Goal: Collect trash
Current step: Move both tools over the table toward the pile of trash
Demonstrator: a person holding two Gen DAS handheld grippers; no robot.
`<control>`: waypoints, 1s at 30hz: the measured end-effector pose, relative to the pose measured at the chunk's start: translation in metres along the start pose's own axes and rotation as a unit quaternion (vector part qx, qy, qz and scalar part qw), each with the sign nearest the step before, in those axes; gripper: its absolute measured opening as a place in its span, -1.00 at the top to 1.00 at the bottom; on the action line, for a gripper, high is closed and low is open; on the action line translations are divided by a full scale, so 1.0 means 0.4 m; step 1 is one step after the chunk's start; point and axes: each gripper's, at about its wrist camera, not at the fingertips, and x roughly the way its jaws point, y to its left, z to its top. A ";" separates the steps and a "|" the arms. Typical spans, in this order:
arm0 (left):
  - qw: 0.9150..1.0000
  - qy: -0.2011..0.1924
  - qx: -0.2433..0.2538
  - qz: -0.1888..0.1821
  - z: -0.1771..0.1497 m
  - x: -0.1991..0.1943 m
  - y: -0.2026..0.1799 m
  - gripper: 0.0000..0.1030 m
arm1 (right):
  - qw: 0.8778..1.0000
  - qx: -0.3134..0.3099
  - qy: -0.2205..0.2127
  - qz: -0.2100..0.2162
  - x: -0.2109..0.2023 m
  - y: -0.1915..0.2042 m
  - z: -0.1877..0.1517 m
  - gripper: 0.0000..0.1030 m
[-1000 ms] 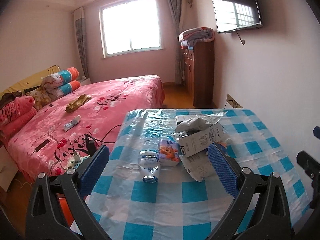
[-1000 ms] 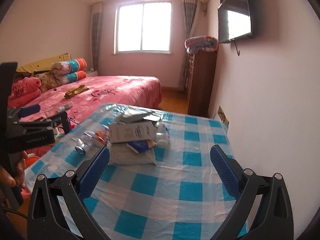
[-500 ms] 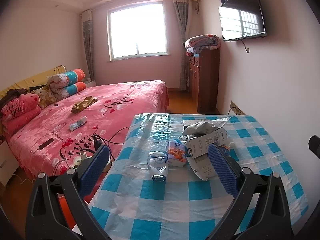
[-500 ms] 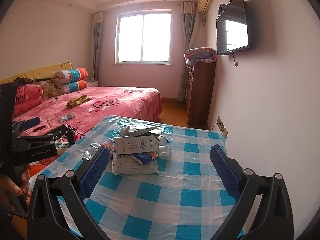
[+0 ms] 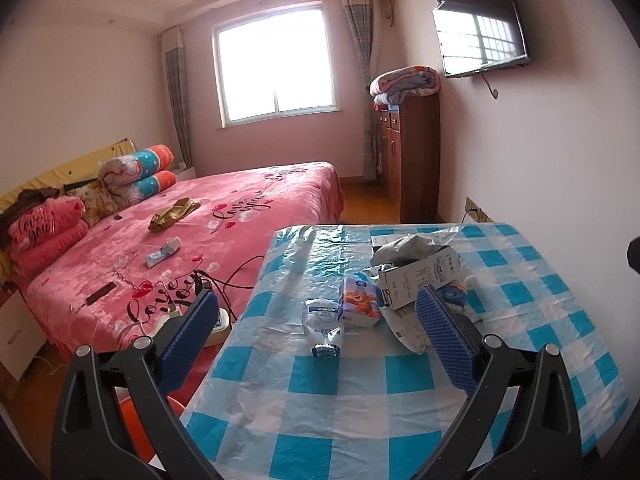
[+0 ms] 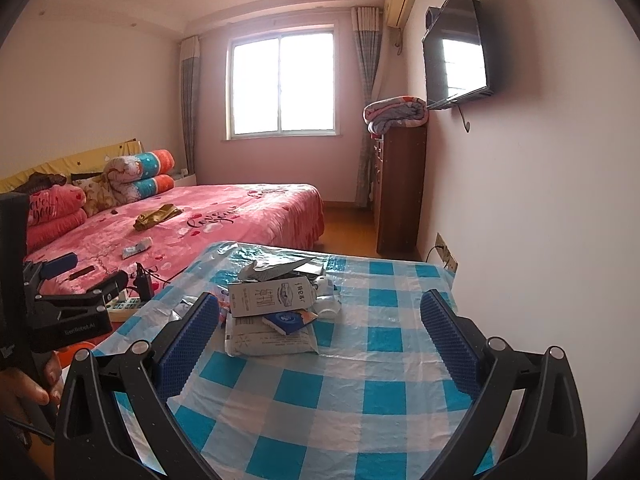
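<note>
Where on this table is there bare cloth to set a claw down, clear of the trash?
Bare cloth runs along the near edge, and a strip lies between the trash pile and the wall. The table's far left is crowded: pouch, packet, box.

Both views sit on the grippers and look forward between their own spread fingers, down the bedroom toward the window. The left wrist view looks from over the near left edge of the checked surface, tilted slightly downward, with the bed wide on its left. The right wrist view looks from further right, nearer the wall with the television, and catches the left gripper at its left border. Both share the trash pile, bed, window, cabinet and television.
</note>
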 end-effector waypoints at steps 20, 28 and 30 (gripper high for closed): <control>0.998 0.056 -0.004 -0.034 -0.075 0.073 0.019 -0.93 | 0.991 0.061 0.093 0.074 0.109 -0.032 -0.080 -0.93; 0.993 0.094 -0.046 -0.058 -0.108 0.152 0.073 -0.93 | 0.986 0.068 0.133 0.071 0.175 -0.035 -0.134 -0.93; 0.991 0.106 -0.054 -0.067 -0.111 0.180 0.078 -0.93 | 0.984 0.076 0.143 0.077 0.192 -0.041 -0.146 -0.93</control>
